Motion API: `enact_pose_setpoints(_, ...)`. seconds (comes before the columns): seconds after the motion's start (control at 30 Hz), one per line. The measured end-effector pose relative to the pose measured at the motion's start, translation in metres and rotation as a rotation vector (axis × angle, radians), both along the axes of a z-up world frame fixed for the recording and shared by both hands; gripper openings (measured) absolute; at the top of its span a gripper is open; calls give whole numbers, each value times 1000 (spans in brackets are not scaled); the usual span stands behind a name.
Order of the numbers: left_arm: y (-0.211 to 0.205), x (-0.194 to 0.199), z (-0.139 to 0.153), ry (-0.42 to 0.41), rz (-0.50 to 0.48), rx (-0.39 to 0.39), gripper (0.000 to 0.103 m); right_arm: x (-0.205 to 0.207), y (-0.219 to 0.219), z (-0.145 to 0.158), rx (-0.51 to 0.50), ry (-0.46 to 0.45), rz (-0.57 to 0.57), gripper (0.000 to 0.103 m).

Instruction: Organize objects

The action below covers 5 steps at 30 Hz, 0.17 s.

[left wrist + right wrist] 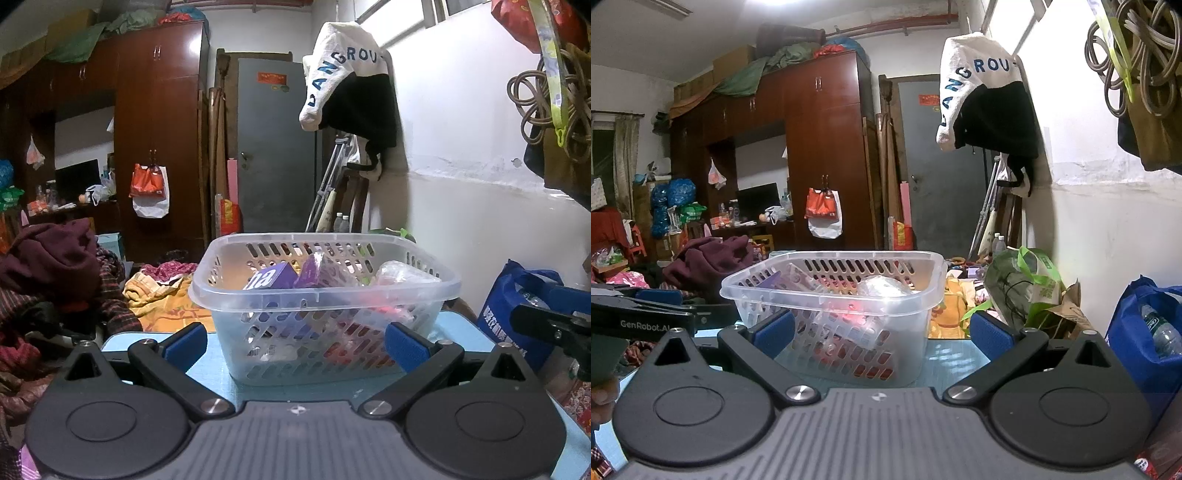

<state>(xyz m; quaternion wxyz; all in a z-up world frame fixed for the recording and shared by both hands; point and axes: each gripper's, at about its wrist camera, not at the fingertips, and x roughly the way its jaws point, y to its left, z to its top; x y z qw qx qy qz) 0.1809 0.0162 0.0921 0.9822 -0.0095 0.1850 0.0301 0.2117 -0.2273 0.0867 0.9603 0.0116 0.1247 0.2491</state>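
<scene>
The left claw point(295, 341) is sitting low over the light blue tabletop point(122, 341), its blue-padded fingers point(184, 341) spread wide and gripping nothing. Dead ahead at twelve o'clock, a clear slotted plastic basket point(325, 291) is standing on the tabletop, its near wall sitting between the two pads without touching either.

The right claw point(882, 334) is likewise spread wide and empty, with the same basket point(834, 291) at about eleven o'clock and its left pad overlapping the basket's near corner in the view; contact cannot be confirmed. The left tool is showing at nine o'clock of this view.

Inside the basket, a purple box point(271, 278) is leaning at its eleven o'clock side, a crinkled clear packet point(402, 273) is lying toward two o'clock, and red-printed packs are filling the bottom.

Risks, as a judgement: the basket looks light and is sitting close to the tabletop's far edge, so a forward push from either claw could be sliding it off toward the bedding point(162, 295) beyond. A pinch on the thin rim could be flexing it and tipping the leaning box out. With both tools converging on one basket, they could be knocking together.
</scene>
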Motion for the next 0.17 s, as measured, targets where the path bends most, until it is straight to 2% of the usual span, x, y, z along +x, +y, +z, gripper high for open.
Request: enact_pose_setpoints(0.17, -3, 0, 0, -3, 4, 8, 103, 1, -1, 0, -1, 0, 0, 103)
